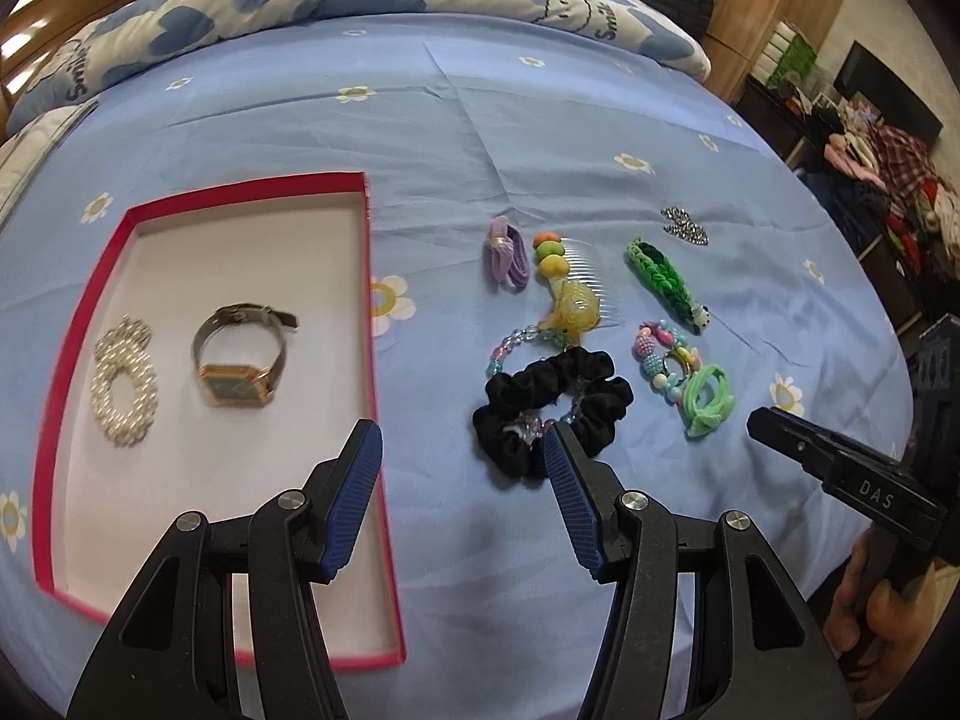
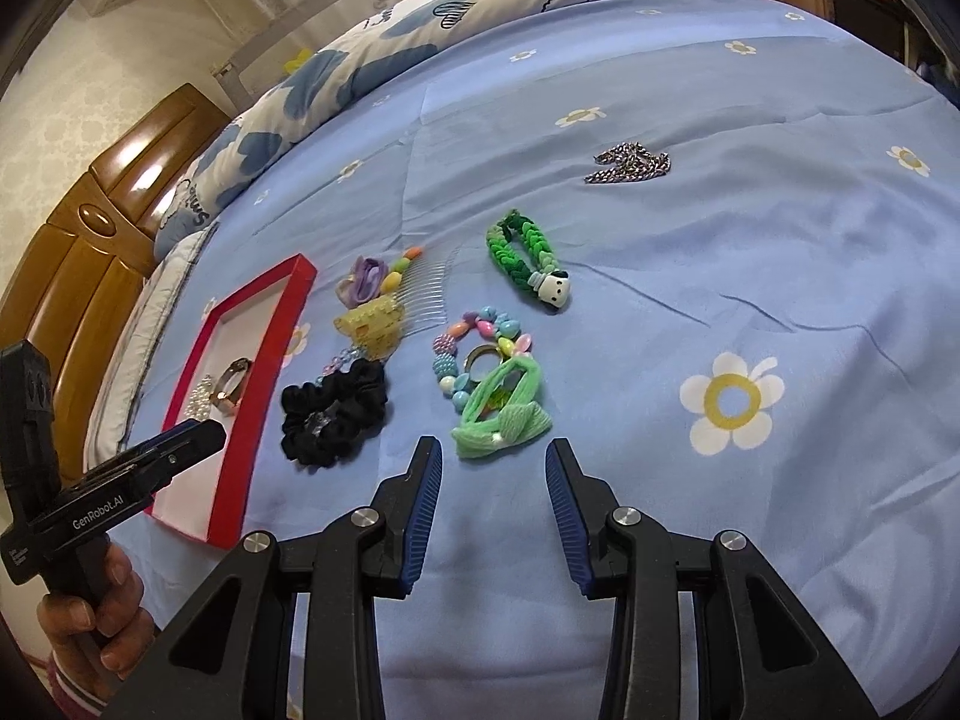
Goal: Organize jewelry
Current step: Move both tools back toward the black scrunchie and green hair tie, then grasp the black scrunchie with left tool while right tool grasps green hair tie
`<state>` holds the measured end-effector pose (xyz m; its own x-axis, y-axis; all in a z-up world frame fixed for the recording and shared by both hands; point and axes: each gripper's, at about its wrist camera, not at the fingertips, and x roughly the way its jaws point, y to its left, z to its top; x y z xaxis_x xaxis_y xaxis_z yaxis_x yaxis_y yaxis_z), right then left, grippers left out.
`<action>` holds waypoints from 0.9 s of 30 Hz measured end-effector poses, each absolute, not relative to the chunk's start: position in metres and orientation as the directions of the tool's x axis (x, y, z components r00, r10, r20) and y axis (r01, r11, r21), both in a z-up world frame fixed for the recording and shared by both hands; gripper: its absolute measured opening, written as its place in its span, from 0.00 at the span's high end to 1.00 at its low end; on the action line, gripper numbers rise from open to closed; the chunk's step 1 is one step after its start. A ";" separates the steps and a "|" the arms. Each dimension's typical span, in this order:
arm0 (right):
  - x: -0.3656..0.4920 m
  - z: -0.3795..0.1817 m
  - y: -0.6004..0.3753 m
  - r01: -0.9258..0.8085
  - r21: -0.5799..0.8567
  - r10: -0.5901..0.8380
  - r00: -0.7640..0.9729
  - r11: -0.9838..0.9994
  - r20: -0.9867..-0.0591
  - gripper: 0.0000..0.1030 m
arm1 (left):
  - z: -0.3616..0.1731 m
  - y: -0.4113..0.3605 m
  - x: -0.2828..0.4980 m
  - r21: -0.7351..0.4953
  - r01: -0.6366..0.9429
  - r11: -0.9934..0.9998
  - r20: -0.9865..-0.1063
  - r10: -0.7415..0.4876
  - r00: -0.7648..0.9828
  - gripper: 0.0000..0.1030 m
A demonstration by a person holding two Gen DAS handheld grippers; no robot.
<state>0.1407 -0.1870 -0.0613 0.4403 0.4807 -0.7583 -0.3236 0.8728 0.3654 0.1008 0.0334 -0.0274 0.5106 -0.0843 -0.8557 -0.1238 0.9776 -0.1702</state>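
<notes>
Both claws gape wide and empty: left claw point(image 1: 462, 444) beside the black scrunchie point(image 1: 555, 405), right claw point(image 2: 492, 462) before the green hair tie point(image 2: 501, 414). Pinch one bunched fold, lift clear, and lower into the red box point(image 1: 78, 312).

"GenRobot.AI" on left tool point(image 2: 180, 450)

A black scrunchie point(image 1: 555, 408) lies over a clear beaded bracelet point(image 1: 515, 341), hiding most of its loop. The yellow claw clip point(image 1: 573, 306) covers part of a clear comb point(image 1: 597, 279). In the right wrist view, the red tray's point(image 2: 240, 420) near wall masks a watch point(image 2: 231, 387) and pearl piece point(image 2: 201, 399), both too small to read.
</notes>
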 end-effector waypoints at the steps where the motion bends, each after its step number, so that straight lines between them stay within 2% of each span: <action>1: 0.143 -0.063 -0.187 -0.322 0.367 0.481 0.437 0.873 -0.760 0.62 | -0.030 0.032 0.104 -0.168 -0.115 0.979 -0.858 -0.088 0.506 0.46; 12: 0.166 -0.080 -0.175 -0.327 0.357 0.470 0.396 0.875 -0.789 0.65 | -0.059 0.014 0.137 -0.110 -0.035 0.993 -0.896 -0.084 0.436 0.46; 13: 0.166 -0.081 -0.174 -0.327 0.354 0.467 0.396 0.876 -0.791 0.66 | -0.063 0.013 0.138 -0.108 -0.030 0.994 -0.901 -0.086 0.425 0.51; 14: 0.166 -0.082 -0.174 -0.327 0.350 0.464 0.398 0.878 -0.791 0.66 | -0.066 0.012 0.139 -0.109 -0.027 0.994 -0.904 -0.087 0.419 0.62; 16: 0.167 -0.084 -0.175 -0.324 0.344 0.458 0.403 0.881 -0.792 0.73 | -0.071 0.011 0.139 -0.144 -0.017 0.989 -0.906 -0.125 0.405 0.78; 19: 0.168 -0.084 -0.178 -0.318 0.341 0.453 0.409 0.885 -0.793 0.83 | -0.068 0.010 0.136 -0.146 -0.008 0.989 -0.900 -0.130 0.416 0.90; 22: 0.166 -0.081 -0.181 -0.316 0.339 0.451 0.420 0.886 -0.788 0.89 | -0.061 0.010 0.130 -0.162 0.000 0.987 -0.889 -0.146 0.434 0.92; 27: 0.159 -0.070 -0.185 -0.320 0.351 0.466 0.439 0.880 -0.768 0.91 | -0.040 0.017 0.119 -0.209 -0.013 0.978 -0.863 -0.178 0.473 0.93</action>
